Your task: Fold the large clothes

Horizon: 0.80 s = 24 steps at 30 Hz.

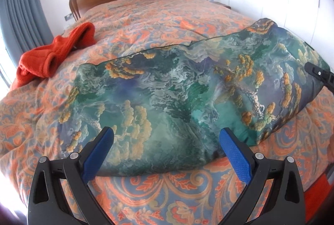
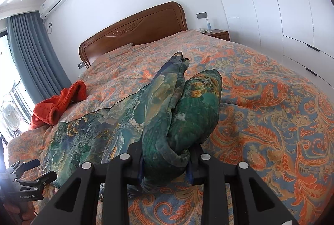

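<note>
Green printed garment (image 1: 177,95), partly folded.
Teal-green fabric with ochre cloud and tree motifs, lying spread across patterned bedspread (image 1: 177,200); right end bunched and lifted, pinched in right gripper (image 2: 165,164).

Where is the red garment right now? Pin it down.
The red garment lies bunched at the left side of the bed in both views, near the grey curtain, apart from the green printed garment.
</note>
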{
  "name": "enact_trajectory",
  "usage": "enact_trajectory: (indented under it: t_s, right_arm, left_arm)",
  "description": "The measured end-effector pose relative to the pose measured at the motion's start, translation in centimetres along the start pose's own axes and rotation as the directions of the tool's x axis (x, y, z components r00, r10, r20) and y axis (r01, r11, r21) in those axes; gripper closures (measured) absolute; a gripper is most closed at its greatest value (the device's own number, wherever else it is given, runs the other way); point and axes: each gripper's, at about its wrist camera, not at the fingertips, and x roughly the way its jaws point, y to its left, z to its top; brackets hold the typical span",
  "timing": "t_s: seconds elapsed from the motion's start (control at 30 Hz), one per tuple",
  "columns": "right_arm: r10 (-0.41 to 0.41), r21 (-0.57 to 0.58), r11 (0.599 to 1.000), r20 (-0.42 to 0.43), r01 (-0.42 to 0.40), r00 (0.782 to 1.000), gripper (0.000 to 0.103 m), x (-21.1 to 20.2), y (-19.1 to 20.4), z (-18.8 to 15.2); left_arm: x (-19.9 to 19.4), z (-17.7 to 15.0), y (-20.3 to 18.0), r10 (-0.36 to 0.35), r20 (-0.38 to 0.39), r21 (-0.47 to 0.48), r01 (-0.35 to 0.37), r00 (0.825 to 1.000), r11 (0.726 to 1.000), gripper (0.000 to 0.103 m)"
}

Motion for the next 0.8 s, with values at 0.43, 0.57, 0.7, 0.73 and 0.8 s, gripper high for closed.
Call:
enact_trajectory:
  t_s: [0.43, 0.57, 0.7, 0.73, 0.8]
  right_arm:
    - [-0.007, -0.069, 0.998, 0.018, 0.008, 1.0, 0.074, -0.6, 1.3, 0.4]
    - [-0.008, -0.113, 0.993, 0.033, 0.012, 0.999, 0.074, -1.1, 2.7, 0.8]
    - [-0.007, -0.199, 0.98, 0.064, 0.019, 0.998, 0.074, -2.2, 5.0, 0.8]
    - [-0.005, -0.23, 0.973, 0.075, 0.022, 0.997, 0.074, -2.5, 5.8, 0.7]
    - [0.001, -0.3, 0.954, 0.099, 0.029, 0.995, 0.074, -3.2, 7.5, 0.4]
  left_arm:
    - [1.0, -1.3, 2.8, -0.059, -0.059, -0.095, 0.053, 0.997, 0.994, 0.002]
    - [1.1, -1.2, 4.6, -0.102, -0.066, -0.15, 0.092, 0.993, 0.984, 0.002]
    - [0.4, 0.1, 6.1, -0.204, -0.042, -0.193, 0.192, 0.978, 0.962, 0.002]
    - [0.0, 0.8, 6.3, -0.244, -0.031, -0.203, 0.233, 0.969, 0.951, 0.002]
    - [-0.8, 2.8, 6.3, -0.33, -0.004, -0.21, 0.322, 0.944, 0.923, 0.002]
